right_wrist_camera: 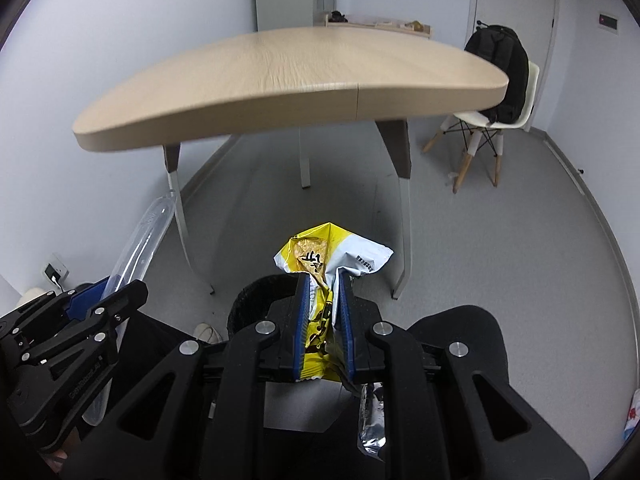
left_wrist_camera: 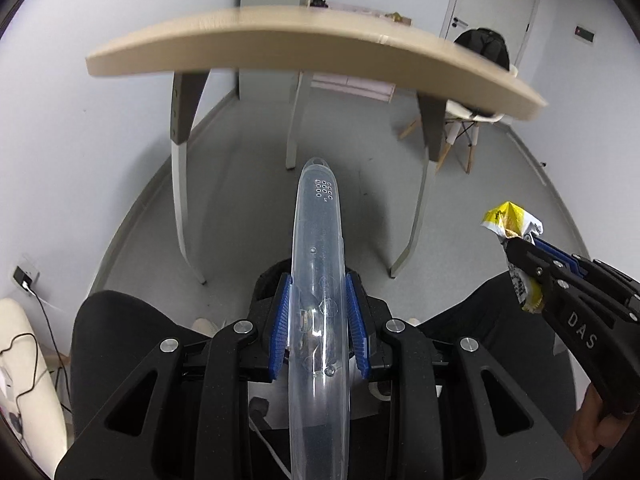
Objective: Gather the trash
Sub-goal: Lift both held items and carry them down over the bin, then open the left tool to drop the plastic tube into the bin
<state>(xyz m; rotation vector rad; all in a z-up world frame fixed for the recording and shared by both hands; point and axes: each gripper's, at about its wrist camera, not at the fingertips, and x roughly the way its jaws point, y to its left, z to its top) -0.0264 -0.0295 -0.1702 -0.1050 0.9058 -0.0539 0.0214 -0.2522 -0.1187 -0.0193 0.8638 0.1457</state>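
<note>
The left gripper (left_wrist_camera: 320,312) was clamped on a clear plastic tray (left_wrist_camera: 318,264) held edge-on, and the right gripper (right_wrist_camera: 323,316) was pinched narrow on a crumpled yellow-and-white snack wrapper (right_wrist_camera: 328,256) that stuck out toward twelve o'clock past its pads. A black mesh bin (right_wrist_camera: 256,300) showed just behind the right gripper's fingers at about ten o'clock, below the front edge of the wooden table (right_wrist_camera: 280,76). To finish well, each piece should probably be brought squarely over the bin's mouth before the jaws let go, the long tray tipped end-first so it would not bridge the rim, the light wrapper released low.
</note>
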